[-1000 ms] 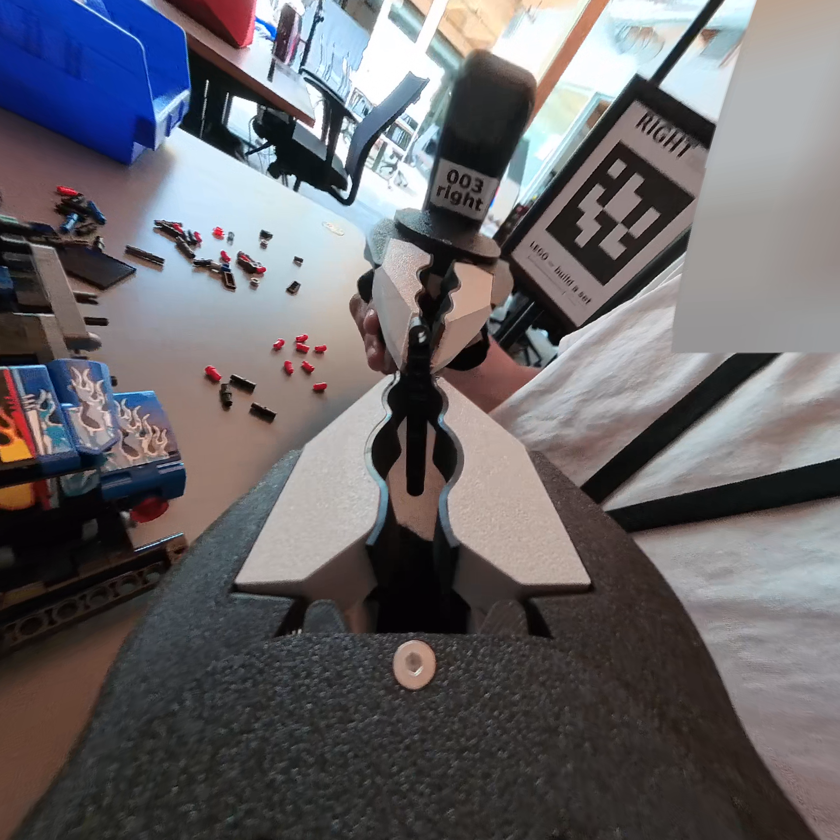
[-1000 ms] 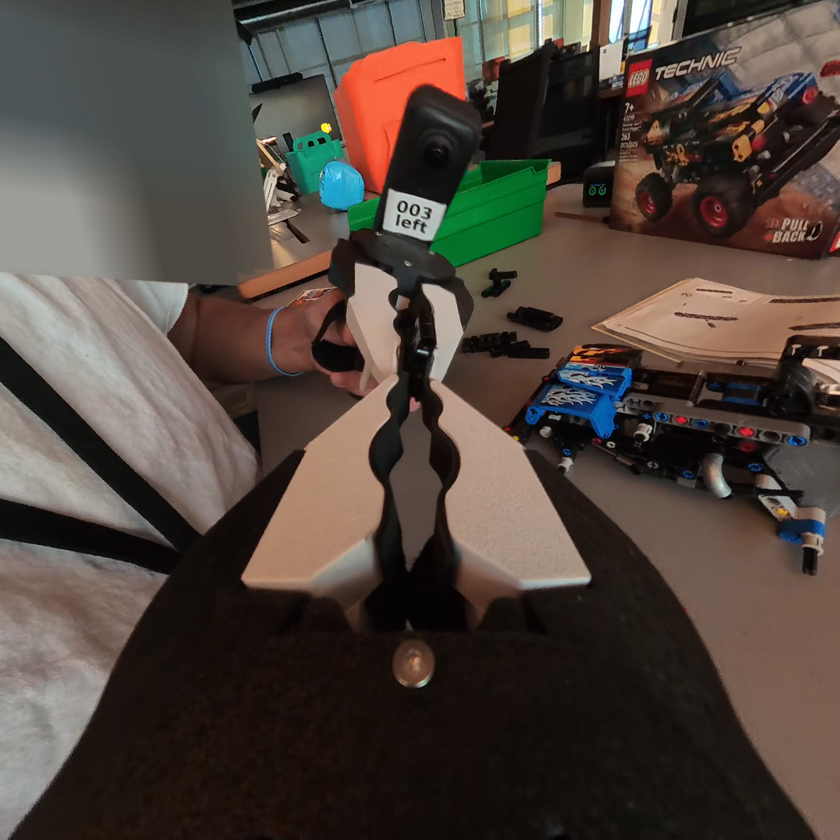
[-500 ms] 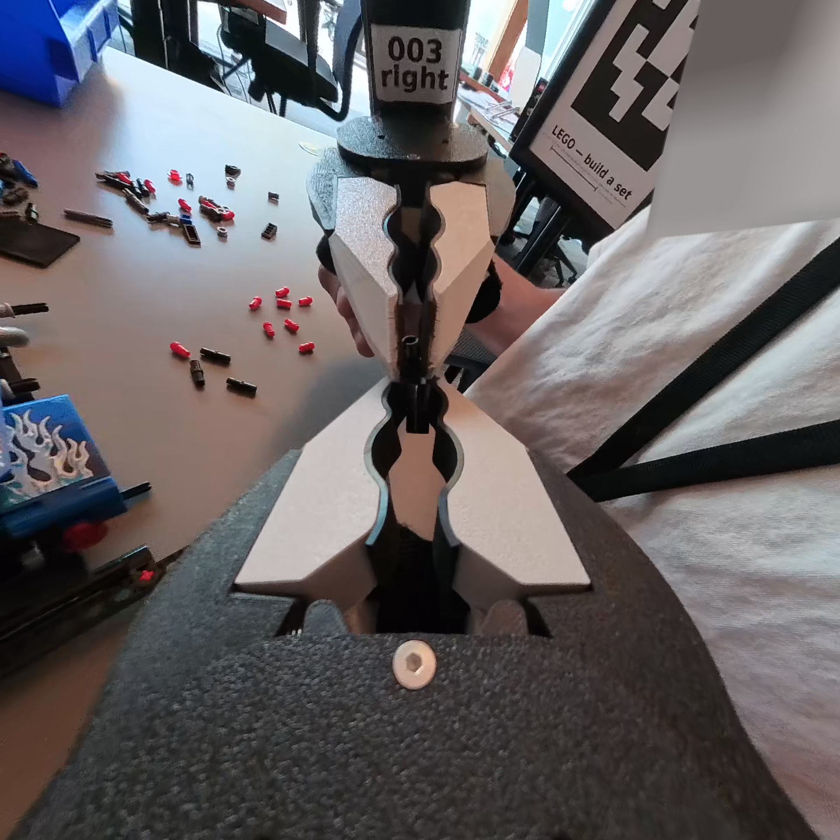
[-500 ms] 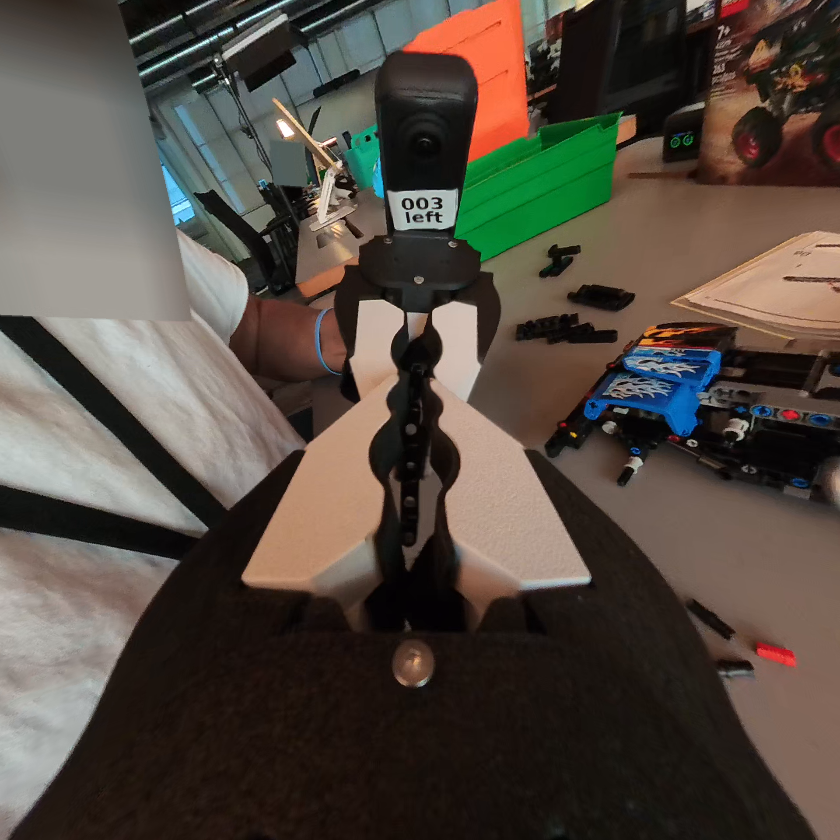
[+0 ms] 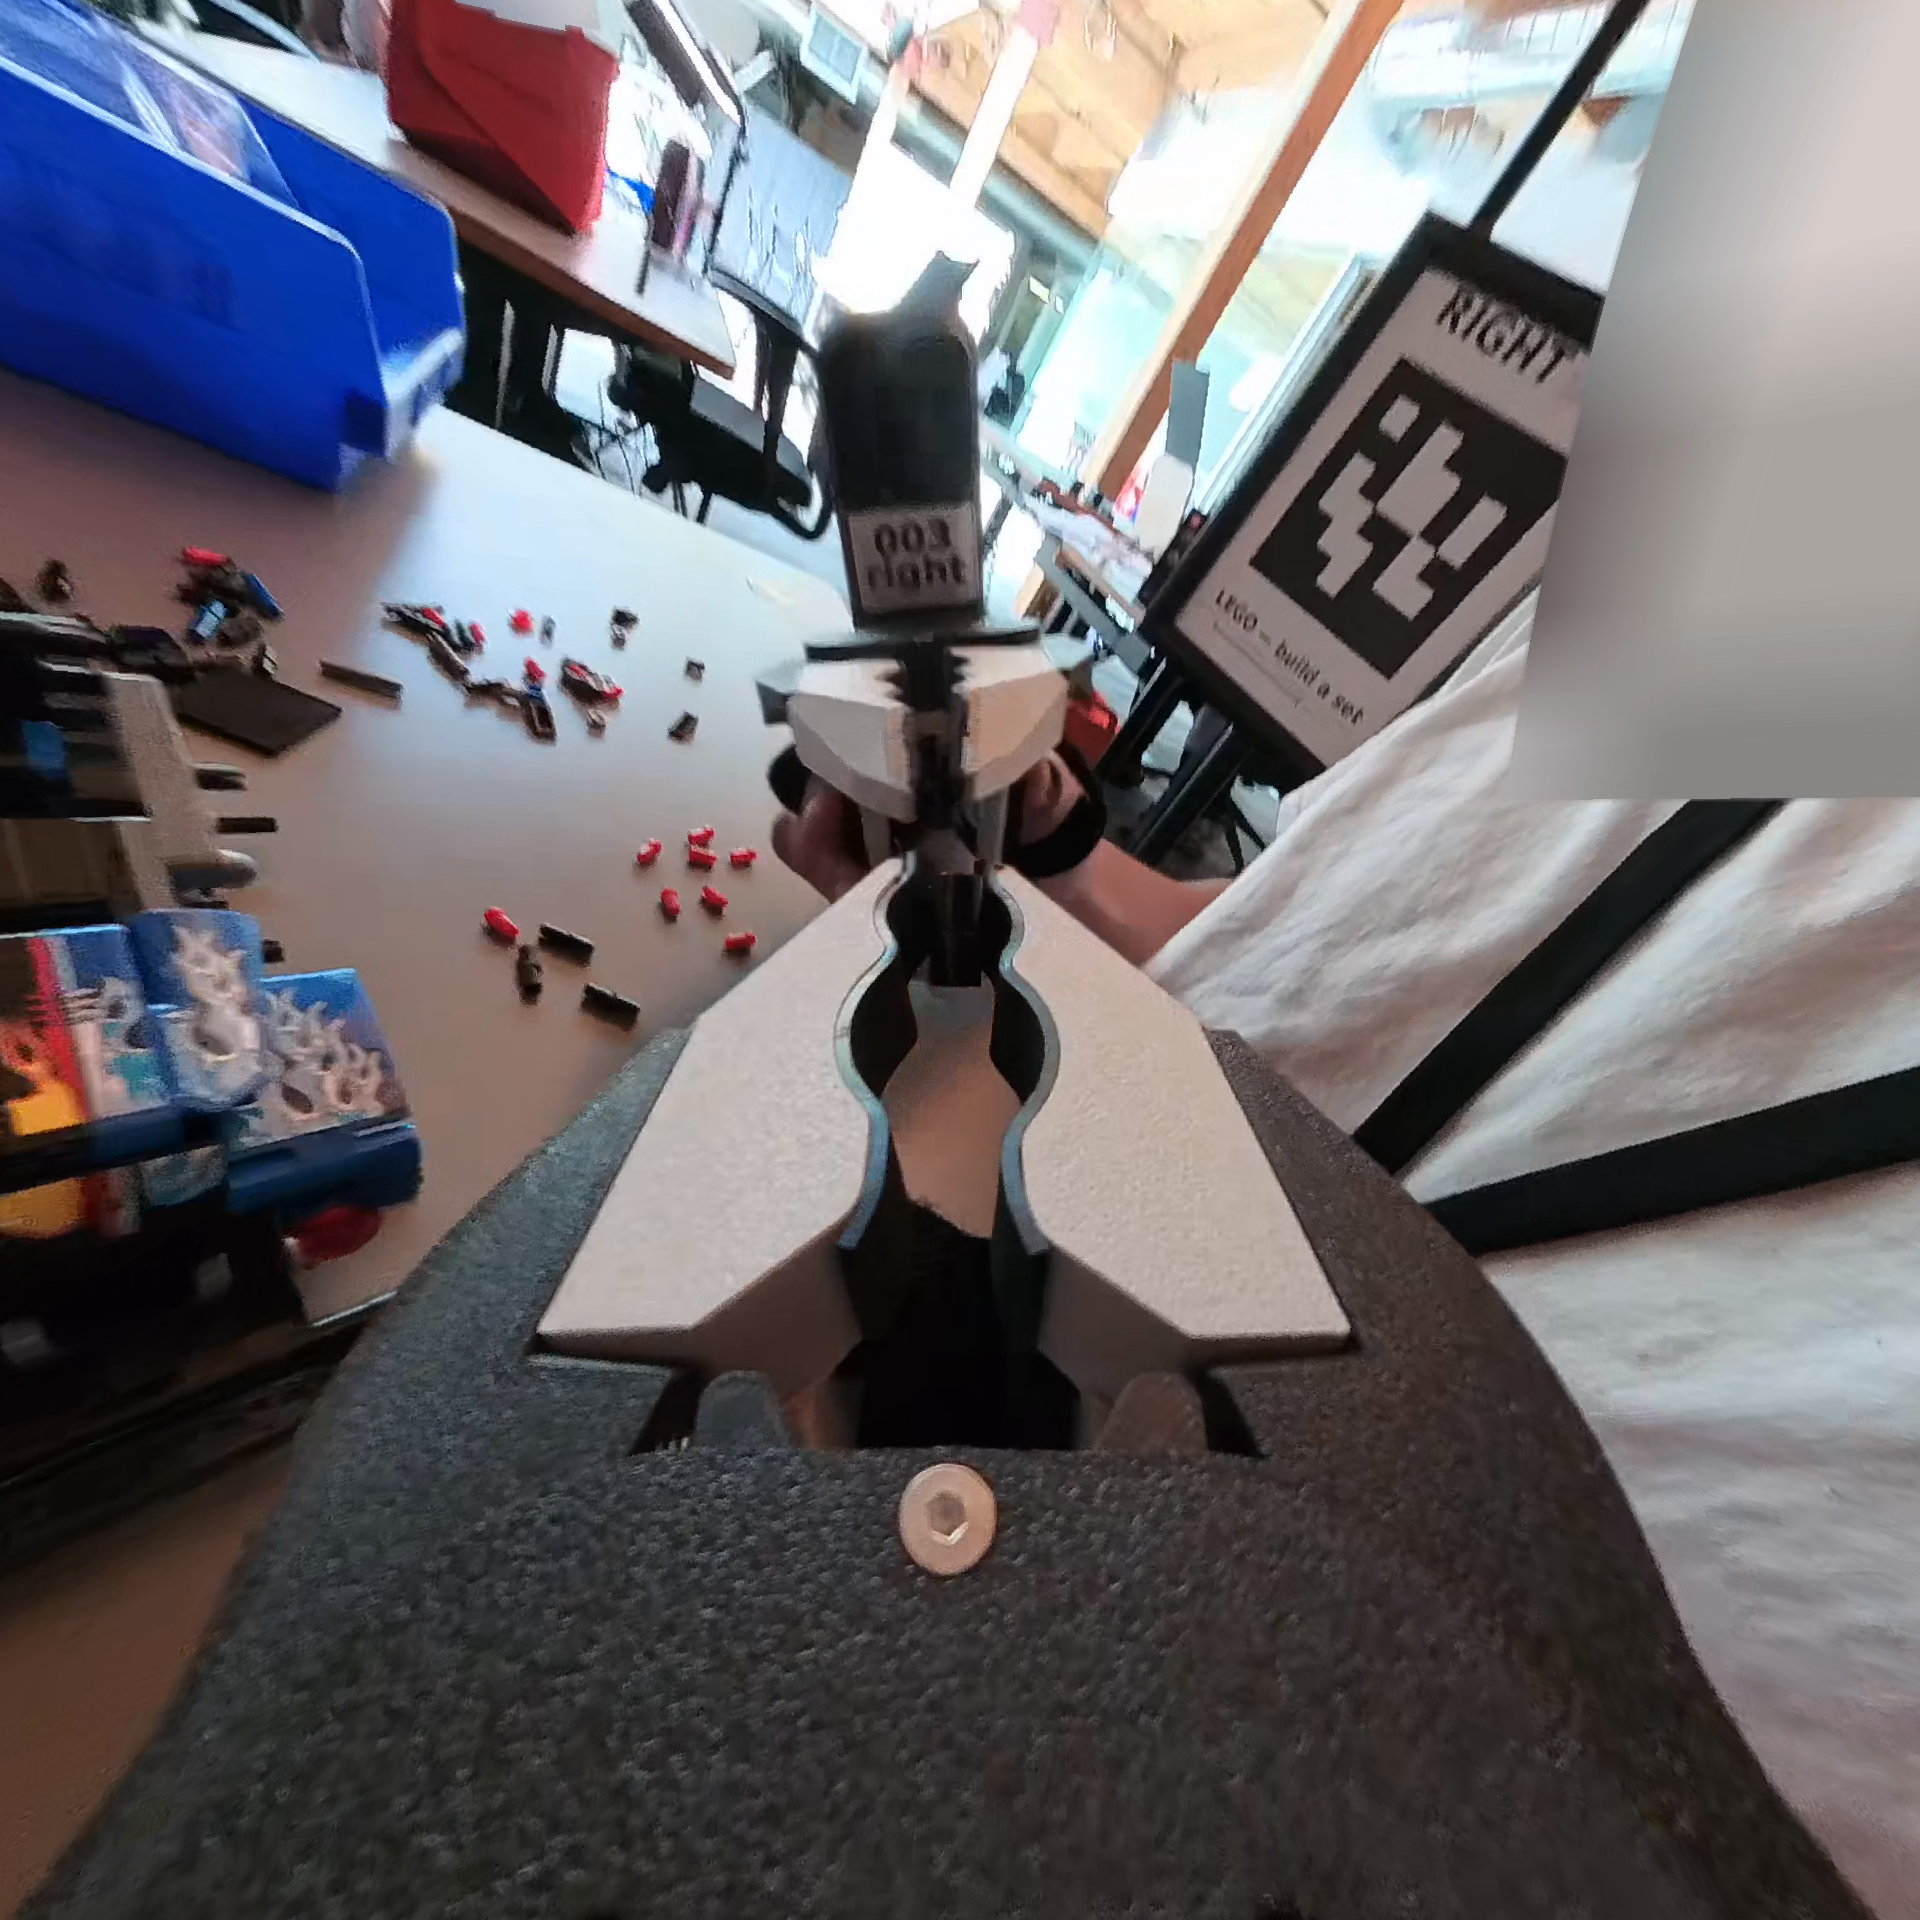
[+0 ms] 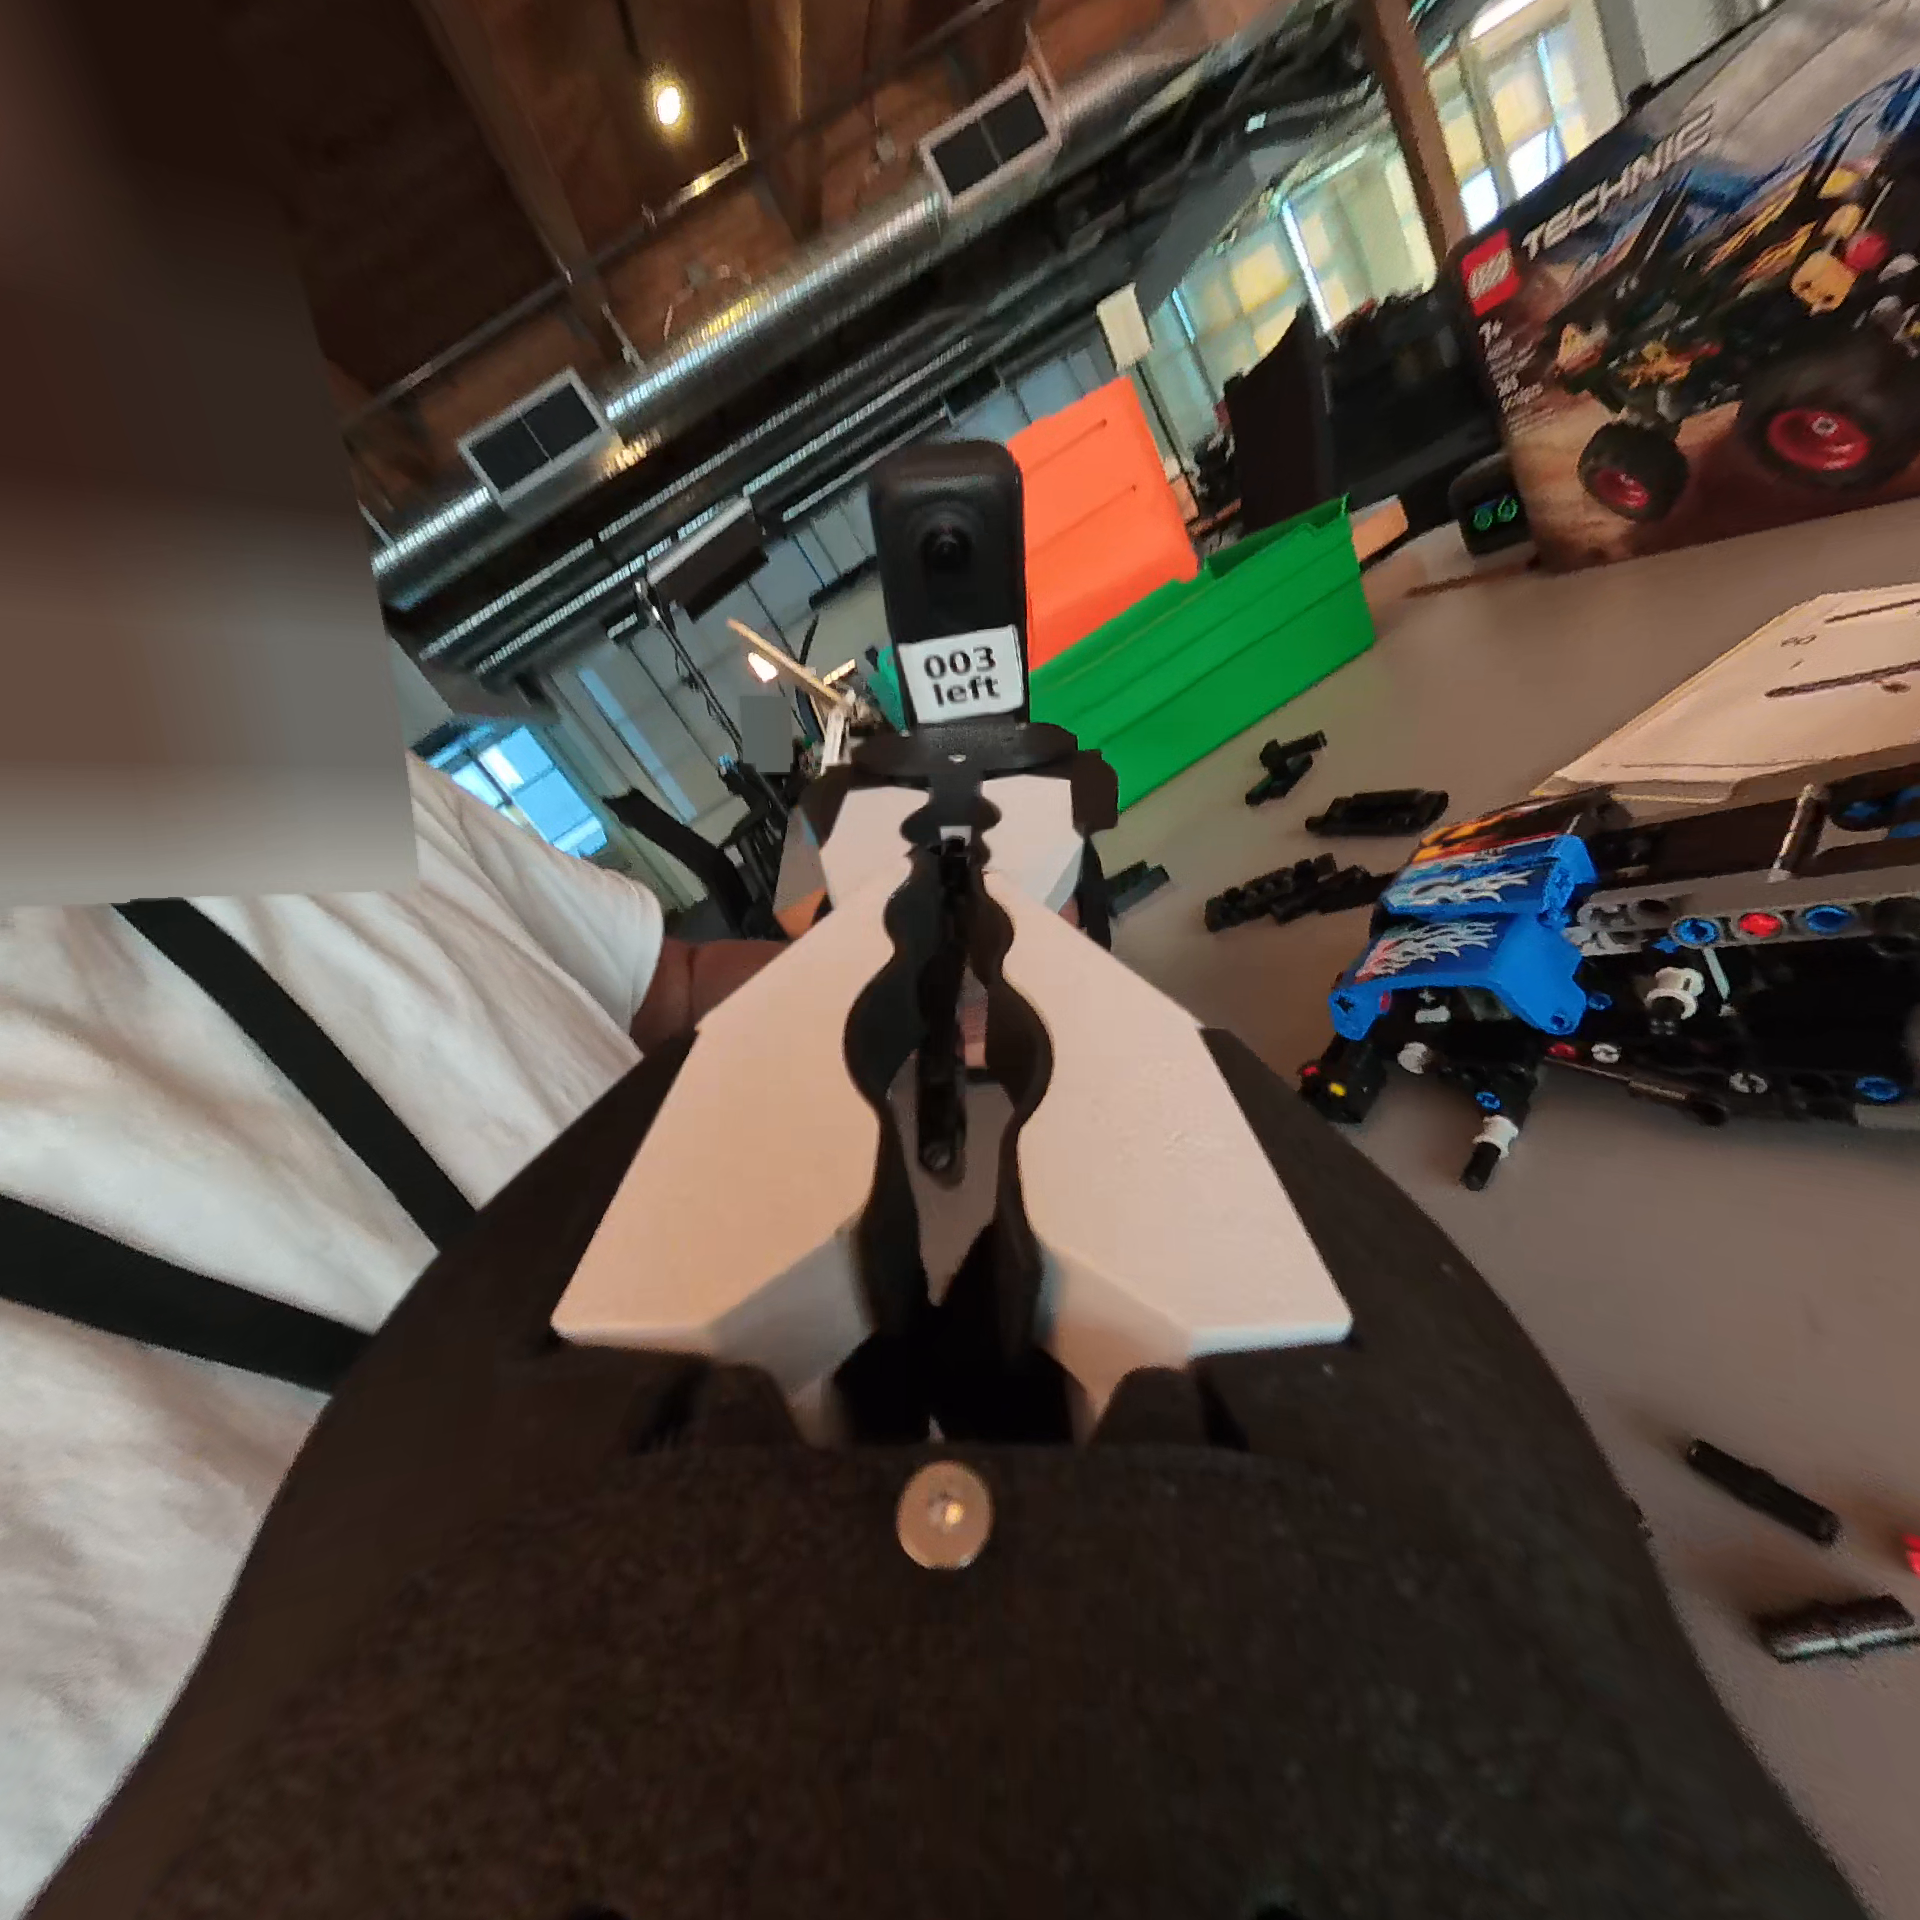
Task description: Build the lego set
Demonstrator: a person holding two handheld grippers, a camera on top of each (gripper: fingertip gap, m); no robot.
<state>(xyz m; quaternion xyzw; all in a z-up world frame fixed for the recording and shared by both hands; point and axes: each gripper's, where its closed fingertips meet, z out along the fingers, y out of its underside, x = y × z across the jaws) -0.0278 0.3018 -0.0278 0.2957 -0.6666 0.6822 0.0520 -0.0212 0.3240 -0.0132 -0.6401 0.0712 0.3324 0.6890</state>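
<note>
My left gripper [image 5: 948,883] is shut on a small black pin [image 5: 954,961]. My right gripper [image 6: 948,883] is shut on a slim black beam with holes [image 6: 940,1081] that lies along its jaws. The two grippers face each other tip to tip above the table edge. The right gripper [image 5: 940,826] shows in the left wrist view, and the left gripper [image 6: 954,821] shows in the right wrist view. Where pin and beam meet is blurred. The part-built truck with blue flame panels [image 6: 1475,935] lies on the table and also shows in the left wrist view [image 5: 208,1039].
Loose red pins [image 5: 696,862] and black pins [image 5: 566,940] lie on the table. A blue bin [image 5: 177,270], a green bin [image 6: 1195,644], the set's box [image 6: 1714,343] and an instruction booklet [image 6: 1766,707] stand around. A person's white shirt [image 5: 1558,935] is close by. My two grippers' fingertips are within a few centimetres of each other.
Both grippers stay shut on their pieces. The two have drawn slightly apart since half a second ago. Both views now tilt upward.
</note>
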